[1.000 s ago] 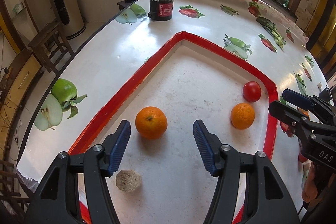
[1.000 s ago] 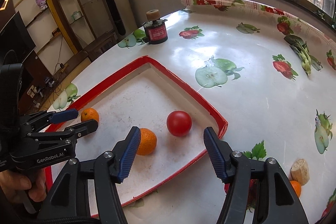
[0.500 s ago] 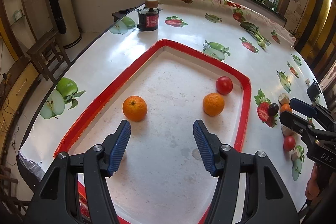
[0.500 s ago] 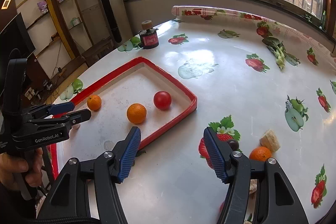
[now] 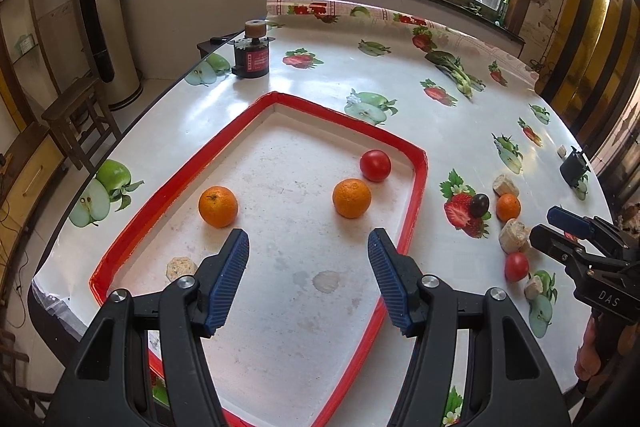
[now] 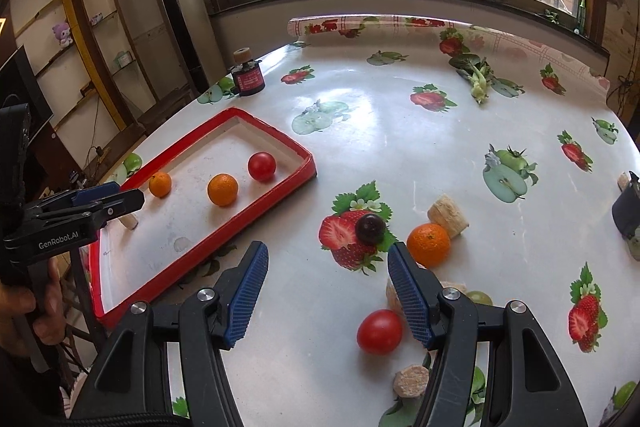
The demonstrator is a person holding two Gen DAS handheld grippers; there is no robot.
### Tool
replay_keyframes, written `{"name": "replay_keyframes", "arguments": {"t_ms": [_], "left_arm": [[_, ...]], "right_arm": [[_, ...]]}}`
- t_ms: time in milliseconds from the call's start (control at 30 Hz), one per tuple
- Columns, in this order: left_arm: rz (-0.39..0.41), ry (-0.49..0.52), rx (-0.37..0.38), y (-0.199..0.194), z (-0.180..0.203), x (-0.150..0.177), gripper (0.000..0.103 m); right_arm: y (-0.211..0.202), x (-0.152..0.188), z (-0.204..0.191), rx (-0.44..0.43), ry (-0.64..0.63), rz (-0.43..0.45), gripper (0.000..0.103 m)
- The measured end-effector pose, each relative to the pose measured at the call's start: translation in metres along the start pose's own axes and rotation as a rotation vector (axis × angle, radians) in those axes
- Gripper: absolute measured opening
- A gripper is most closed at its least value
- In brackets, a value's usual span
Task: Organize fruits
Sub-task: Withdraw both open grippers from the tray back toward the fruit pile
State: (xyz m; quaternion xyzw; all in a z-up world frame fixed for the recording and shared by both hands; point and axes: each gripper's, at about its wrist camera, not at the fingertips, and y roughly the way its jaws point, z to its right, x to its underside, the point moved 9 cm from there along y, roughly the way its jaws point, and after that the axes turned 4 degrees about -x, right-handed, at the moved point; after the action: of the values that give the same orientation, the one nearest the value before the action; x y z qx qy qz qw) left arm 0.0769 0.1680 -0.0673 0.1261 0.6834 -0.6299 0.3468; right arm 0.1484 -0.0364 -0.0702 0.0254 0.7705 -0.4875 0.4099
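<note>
left tool (image 5: 308,259) gapes over the tray (image 5: 418,187), nothing in it; two oranges (image 5: 218,207) and a tomato (image 5: 375,165) sit inside the tray. right tool (image 6: 328,275) hangs open and empty over the table (image 6: 400,131) (just beside the tray), with a loose tomato (image 6: 379,331), an orange (image 6: 428,245) and a dark grape (image 6: 370,227) near its tips.

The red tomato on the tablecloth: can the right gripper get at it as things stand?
Probably yes. The right gripper is open and empty, and the red tomato lies just beneath its right finger, with bare tablecloth on its near side. A tan chunk sits close by.
</note>
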Motion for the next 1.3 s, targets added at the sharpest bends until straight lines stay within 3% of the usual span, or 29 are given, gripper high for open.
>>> {"name": "replay_keyframes", "arguments": {"t_ms": [800, 1300], "left_arm": [[0.021, 0.093, 0.038, -0.022, 0.052, 0.009, 0.061], [-0.019, 0.159, 0.137, -0.022, 0.103, 0.027, 0.061]], "right_arm": [[-0.052, 0.043, 0.048, 0.070, 0.077, 0.030, 0.064], [-0.067, 0.068, 0.077, 0.107, 0.136, 0.029, 0.064]]}}
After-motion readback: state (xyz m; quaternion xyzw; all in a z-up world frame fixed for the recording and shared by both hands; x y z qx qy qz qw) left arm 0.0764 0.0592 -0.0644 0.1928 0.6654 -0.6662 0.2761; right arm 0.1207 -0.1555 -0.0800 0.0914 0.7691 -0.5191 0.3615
